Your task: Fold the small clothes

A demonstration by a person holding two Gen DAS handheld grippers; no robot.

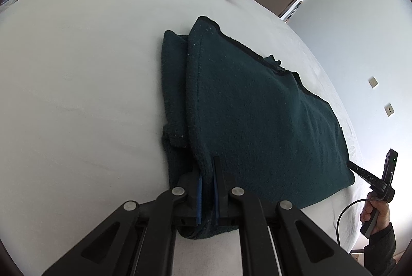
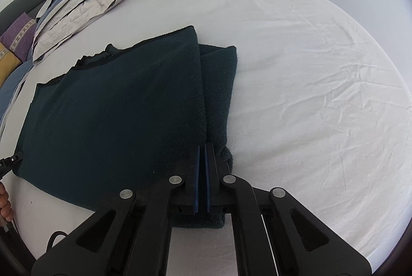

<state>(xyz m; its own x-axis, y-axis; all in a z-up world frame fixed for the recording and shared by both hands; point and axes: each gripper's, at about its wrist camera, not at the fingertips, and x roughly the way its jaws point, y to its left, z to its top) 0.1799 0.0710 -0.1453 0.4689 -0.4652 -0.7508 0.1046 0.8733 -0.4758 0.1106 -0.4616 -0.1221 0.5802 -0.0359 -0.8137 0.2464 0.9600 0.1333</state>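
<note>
Dark green garment (image 1: 252,111) folded on white bed (image 1: 77,95), left hand-held gripper (image 1: 207,167) and right hand-held gripper (image 2: 202,149) each clamped on its near corners at lower centre

White-sheeted bed (image 2: 309,70) carries a dark green garment (image 2: 116,116), seemingly folded bedding (image 2: 85,0).

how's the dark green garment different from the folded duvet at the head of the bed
Colour: the dark green garment is one deep teal with black trim; the folded duvet is pale beige with blue showing between its layers.
Bulk: the garment lies low and flat; the duvet is a thick, puffy stack.
Handling: both tools, left and right, are shut on the garment; nothing touches the duvet.
Both lie folded on the white sheet.
</note>
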